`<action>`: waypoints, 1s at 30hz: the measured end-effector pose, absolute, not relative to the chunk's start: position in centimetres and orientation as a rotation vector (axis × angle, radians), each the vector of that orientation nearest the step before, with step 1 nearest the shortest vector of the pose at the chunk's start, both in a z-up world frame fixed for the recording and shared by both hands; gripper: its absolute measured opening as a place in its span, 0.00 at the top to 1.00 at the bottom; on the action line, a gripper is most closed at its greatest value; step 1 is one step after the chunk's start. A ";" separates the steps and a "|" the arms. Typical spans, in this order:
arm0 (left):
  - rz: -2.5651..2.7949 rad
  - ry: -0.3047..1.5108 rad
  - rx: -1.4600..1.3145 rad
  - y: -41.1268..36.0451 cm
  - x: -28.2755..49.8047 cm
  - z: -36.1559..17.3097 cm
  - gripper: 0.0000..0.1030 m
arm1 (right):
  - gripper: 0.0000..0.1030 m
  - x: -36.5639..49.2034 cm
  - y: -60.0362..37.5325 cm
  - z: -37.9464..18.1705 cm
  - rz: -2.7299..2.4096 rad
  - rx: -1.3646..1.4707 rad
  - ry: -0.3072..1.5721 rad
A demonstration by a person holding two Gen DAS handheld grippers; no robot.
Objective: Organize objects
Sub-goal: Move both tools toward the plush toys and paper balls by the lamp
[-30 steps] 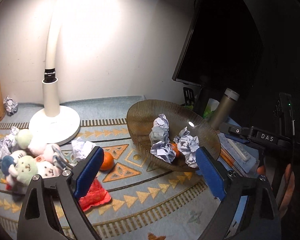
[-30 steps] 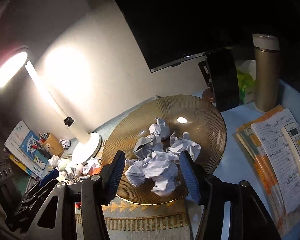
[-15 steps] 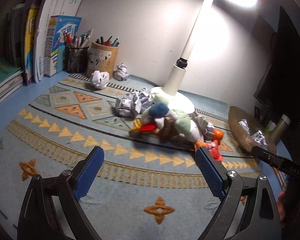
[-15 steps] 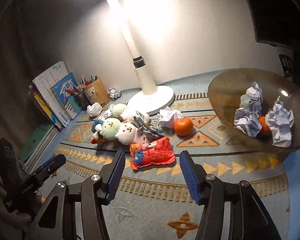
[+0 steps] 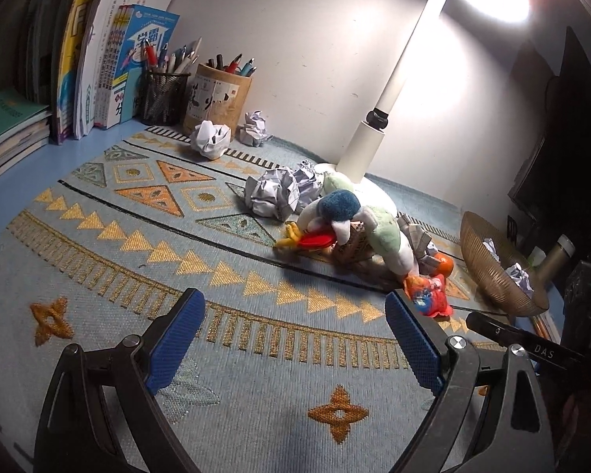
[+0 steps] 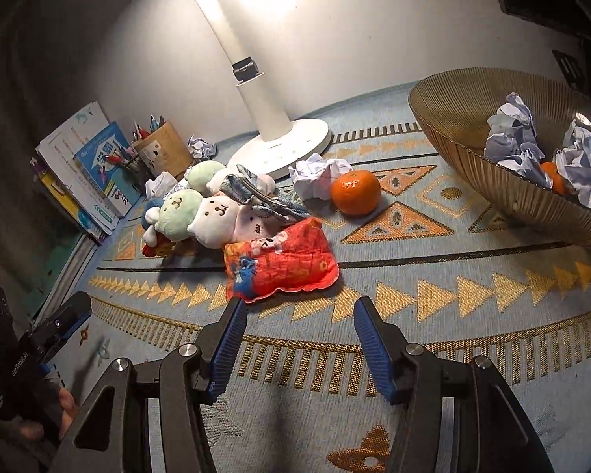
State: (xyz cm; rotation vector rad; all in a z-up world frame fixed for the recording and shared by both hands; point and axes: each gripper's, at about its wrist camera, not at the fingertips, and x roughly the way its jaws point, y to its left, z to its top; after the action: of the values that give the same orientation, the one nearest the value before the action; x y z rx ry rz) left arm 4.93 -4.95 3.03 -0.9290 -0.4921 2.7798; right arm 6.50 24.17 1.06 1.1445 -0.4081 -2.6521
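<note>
Right blue-padded gripper [image 6: 295,327] spread, empty, low centre, just below red printed fabric pouch [image 6: 281,262]; left blue-padded gripper [image 5: 295,327] likewise spread, empty.

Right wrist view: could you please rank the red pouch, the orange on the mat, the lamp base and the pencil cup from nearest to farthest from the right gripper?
1. Red pouch, just ahead of the right gripper.
2. Orange, beyond, slightly right.
3. Lamp base, behind it.
4. Pencil cup, far left, by the wall.

A home study desk [image 5: 4,185]: upright books [image 5: 98,59], pen holders [image 5: 216,98], a lit desk lamp [image 6: 264,90], plush toys [image 6: 201,213] on a patterned mat [image 5: 138,244]
</note>
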 end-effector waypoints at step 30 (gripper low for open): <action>2.512 -0.237 -1.203 -6.8 -10.7 3.8 0.13 | 0.50 -1.0 20.9 4.8 -2.588 1.123 -0.140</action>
State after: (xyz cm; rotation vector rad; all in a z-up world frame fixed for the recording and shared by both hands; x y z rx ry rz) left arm -10.69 -6.82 3.83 -1.2026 -0.2371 2.5122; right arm -1.02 20.89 4.76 1.1230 -0.1399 -2.5878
